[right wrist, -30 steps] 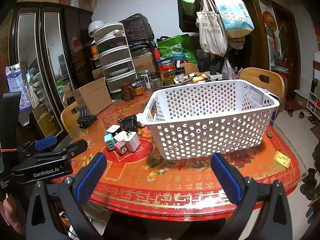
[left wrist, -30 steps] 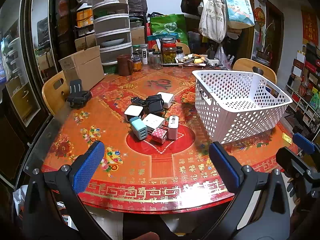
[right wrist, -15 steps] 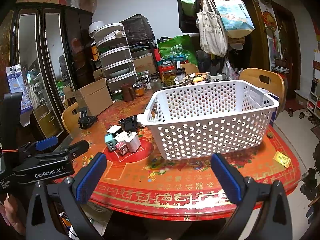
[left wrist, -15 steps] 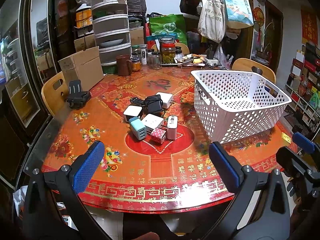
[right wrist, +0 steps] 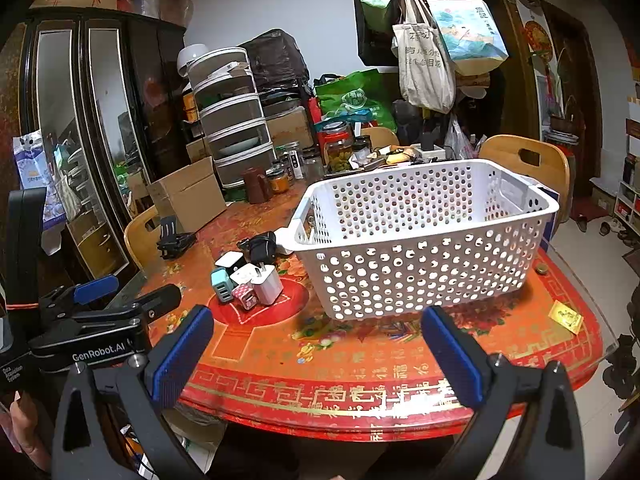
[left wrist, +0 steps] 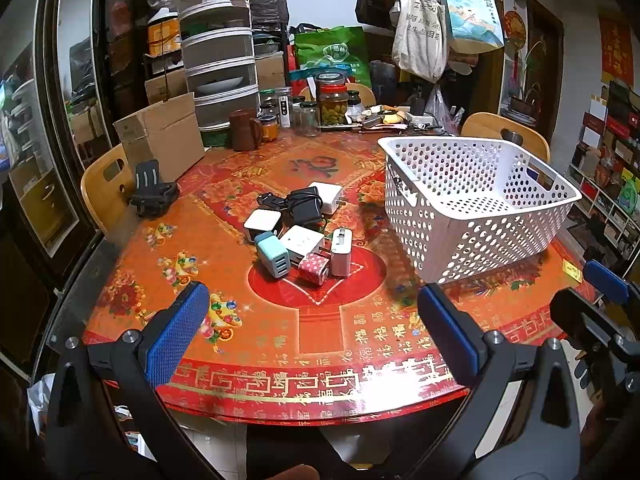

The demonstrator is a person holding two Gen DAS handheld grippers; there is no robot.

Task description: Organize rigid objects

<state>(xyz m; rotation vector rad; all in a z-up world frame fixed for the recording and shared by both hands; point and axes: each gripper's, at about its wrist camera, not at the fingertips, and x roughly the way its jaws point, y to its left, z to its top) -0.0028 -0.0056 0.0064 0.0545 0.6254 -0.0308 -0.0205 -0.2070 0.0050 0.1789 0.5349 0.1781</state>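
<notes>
While both grippers gape — left gripper (left wrist: 312, 336), right gripper (right wrist: 316, 354) — bare table edge (left wrist: 320, 392) lies below.

my right hand-held gripper (right wrist: 316, 350): jaws wide apart, holding nothing, over near desk edge
my left hand-held gripper (right wrist: 132, 294): at far left, low over the desk (right wrist: 360, 364)
basket (right wrist: 424, 236): white, perforated, upright on desk, nothing visible inside
chargers (right wrist: 248, 276): clustered just left of basket, apart from both grippers

A cluttered home dining room: round red floral-clothed table (left wrist: 224, 344), wooden chairs (right wrist: 528, 160), glass pickle jars (left wrist: 333, 100), hanging cloth tote bags (right wrist: 424, 60).
</notes>
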